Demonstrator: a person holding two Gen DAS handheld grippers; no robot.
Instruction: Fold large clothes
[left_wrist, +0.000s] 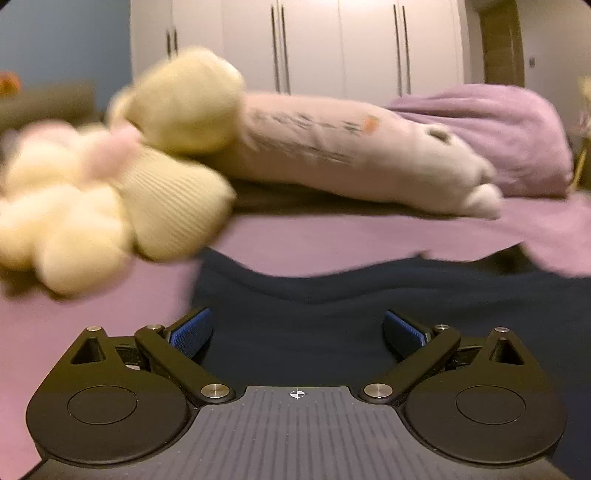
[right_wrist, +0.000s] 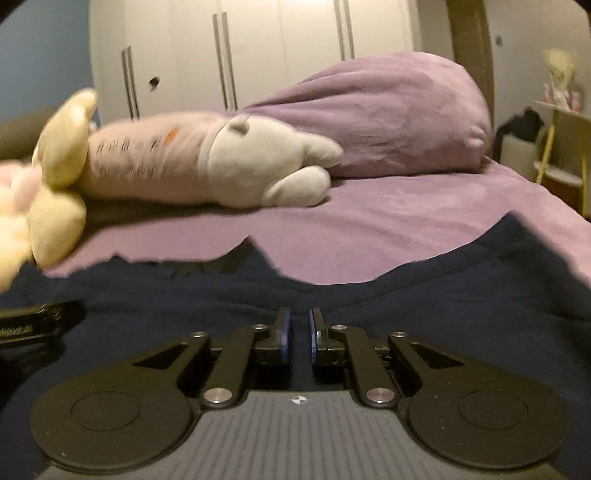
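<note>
My left gripper (left_wrist: 297, 332) stands wide open, its blue pads (left_wrist: 192, 332) far apart with nothing pinched between them; only the navy garment (left_wrist: 369, 295) lies flat beneath and ahead of it. My right gripper (right_wrist: 298, 334) has its jaws drawn almost together, leaving just a thin slit between the blue pads (right_wrist: 284, 332). Dark cloth fills the view around those tips, but I cannot tell whether any fold of it is caught in the slit.

The navy garment (right_wrist: 406, 306) is spread over the near part of the bed (right_wrist: 369, 221), which is covered by a lilac sheet. In the right wrist view its far edge is ragged, rising to a small peak near the middle and a higher peak toward the bed's right edge. At the left edge of that view a black piece of my other tool (right_wrist: 33, 325) rests over the cloth.

Beyond the garment, toward the bed's far side, lies a long pale plush toy (right_wrist: 221, 166) in a printed lilac shirt, stretched along the bed. A cream knitted plush (left_wrist: 110, 192) sits at the bed's left side, touching the long toy's end and just beside the garment's left corner. A lilac pillow (right_wrist: 388, 114) is heaped at the far right corner. White wardrobe doors (left_wrist: 332, 40) stand behind the bed.
</note>
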